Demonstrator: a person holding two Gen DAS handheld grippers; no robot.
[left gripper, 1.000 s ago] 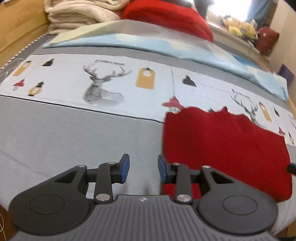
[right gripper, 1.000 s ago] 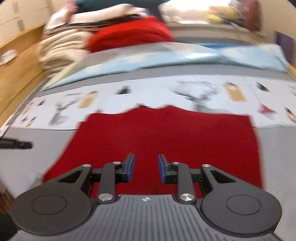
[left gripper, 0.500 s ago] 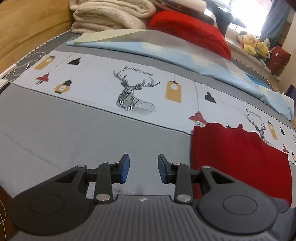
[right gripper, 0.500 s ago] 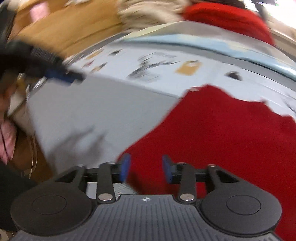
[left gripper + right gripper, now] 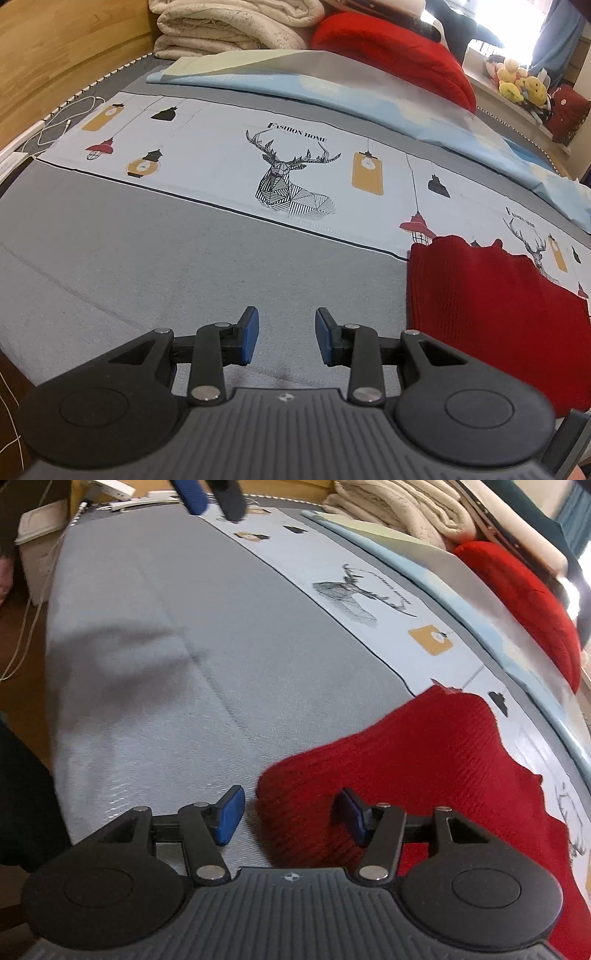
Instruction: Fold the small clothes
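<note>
Red knit garment [image 5: 424,775] lies flat on the bed [image 5: 166,664], lower right of the right wrist view. Right gripper [image 5: 288,814] has just been opening, its jaws straddling the near corner without pinching it. Left gripper [image 5: 286,339] hangs open over bare sheet, left of the garment. Risk, I reckon: grabbing one layer only, so the fold skews. No containers around.

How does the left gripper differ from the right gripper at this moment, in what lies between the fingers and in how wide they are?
The left gripper has only bare grey bedsheet between its fingers, with the red knitted garment off to one side; the right gripper straddles a corner of that garment. The left gripper's gap looks narrower; the right gripper's jaws have just been opening, and their pads are not pressing the cloth. Both are open, with blue pads.
</note>
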